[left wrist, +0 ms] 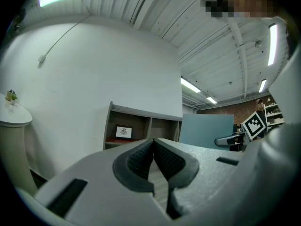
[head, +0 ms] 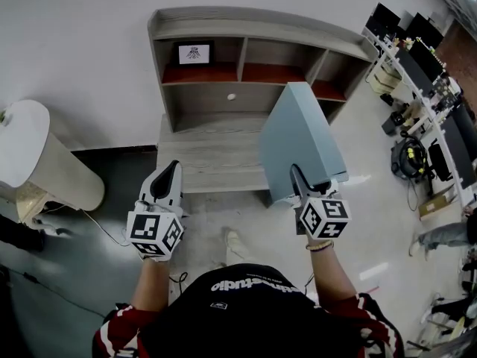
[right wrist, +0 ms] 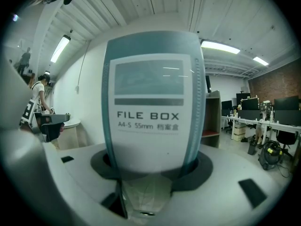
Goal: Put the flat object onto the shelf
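File box (right wrist: 150, 102) in my right gripper (head: 297, 174), out in front of the shelf (head: 223, 95), not on it yet.

Right fingers were clamped on the box's lower end, box upright; I read the label as "FILE BOX", "A4-S 55mm", then Chinese characters. Left gripper (left wrist: 153, 142) fingers were together with nothing between them. From the head view the box overlapped the right edge of the shelf's lower ledge. A framed picture (head: 194, 53) sat in the left compartment, and a white pedestal (head: 37, 155) stood well off left.
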`<act>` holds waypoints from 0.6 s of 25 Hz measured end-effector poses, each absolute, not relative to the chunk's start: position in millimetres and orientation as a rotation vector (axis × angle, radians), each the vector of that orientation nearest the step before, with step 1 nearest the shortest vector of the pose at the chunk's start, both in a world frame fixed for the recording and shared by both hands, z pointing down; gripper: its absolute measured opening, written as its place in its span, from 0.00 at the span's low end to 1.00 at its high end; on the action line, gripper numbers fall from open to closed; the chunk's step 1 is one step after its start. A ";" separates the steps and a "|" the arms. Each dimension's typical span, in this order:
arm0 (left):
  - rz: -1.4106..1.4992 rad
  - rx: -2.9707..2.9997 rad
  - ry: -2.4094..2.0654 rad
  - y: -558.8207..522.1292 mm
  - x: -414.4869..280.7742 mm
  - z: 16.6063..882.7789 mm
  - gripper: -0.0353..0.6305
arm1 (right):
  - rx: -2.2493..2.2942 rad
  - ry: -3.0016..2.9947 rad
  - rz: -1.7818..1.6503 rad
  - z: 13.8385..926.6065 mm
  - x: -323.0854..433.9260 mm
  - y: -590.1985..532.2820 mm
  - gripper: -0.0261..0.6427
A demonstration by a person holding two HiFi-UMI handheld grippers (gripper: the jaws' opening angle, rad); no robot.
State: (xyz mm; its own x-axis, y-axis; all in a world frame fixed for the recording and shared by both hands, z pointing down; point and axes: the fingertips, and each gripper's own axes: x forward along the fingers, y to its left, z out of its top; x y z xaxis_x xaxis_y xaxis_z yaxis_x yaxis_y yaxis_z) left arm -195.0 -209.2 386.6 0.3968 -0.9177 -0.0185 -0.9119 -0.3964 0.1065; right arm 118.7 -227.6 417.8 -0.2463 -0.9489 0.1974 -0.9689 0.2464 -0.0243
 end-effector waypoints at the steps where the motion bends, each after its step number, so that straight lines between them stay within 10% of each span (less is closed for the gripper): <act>1: -0.111 2.558 -1.684 -213.8 -193.3 385.8 0.06 | 1.832 -2.367 0.210 419.5 120.0 -234.7 0.44; 15: -0.086 2.558 -1.705 -282.8 -153.7 383.2 0.06 | 1.811 -2.367 0.299 478.9 136.7 -331.7 0.44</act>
State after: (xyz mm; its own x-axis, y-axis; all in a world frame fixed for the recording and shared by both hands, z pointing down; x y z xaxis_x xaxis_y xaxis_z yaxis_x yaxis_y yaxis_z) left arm -153.7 -282.8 383.2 0.3845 -0.9231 -0.0099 -0.9194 -0.3838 0.0864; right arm 136.7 -331.7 478.9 -0.2623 -0.9358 0.2358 -0.9650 0.2531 -0.0688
